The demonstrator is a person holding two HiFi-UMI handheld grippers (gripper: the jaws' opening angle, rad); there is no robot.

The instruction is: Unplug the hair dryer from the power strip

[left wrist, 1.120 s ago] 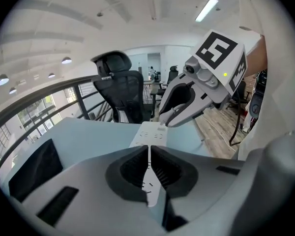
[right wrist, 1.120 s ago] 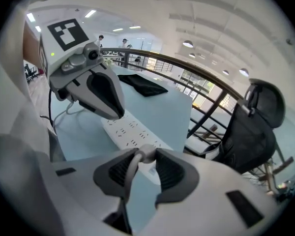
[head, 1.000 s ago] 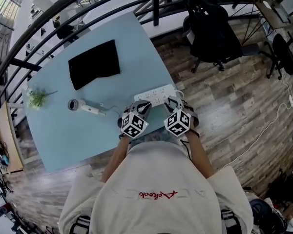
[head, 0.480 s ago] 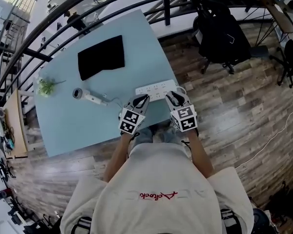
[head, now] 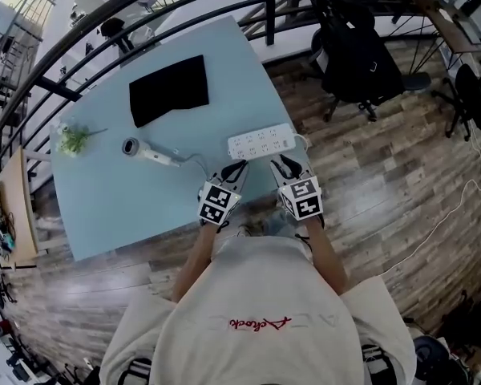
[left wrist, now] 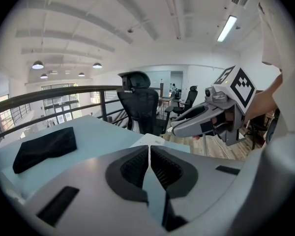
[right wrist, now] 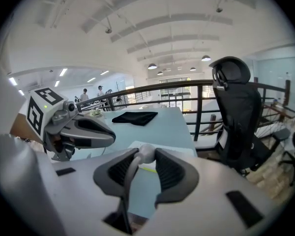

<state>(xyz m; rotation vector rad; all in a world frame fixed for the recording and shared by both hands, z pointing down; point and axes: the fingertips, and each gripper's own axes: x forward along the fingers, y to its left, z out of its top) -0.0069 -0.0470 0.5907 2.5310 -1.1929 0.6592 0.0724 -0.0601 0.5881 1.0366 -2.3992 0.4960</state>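
Matt smooth pale-blue tabletop [head: 104,207], soft black cloth [head: 168,91], white plastic power strip [head: 261,143], grained wood-plank floor [head: 369,183]

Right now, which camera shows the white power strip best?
The head view: the whole power strip lies in sight on the blue table. Both gripper views catch only a white sliver of it past their jaws.

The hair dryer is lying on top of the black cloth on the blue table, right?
Not quite. The hair dryer is on the blue table, but not on top of the black cloth. It lies on the bare tabletop, apart from the cloth. The head view shows this.
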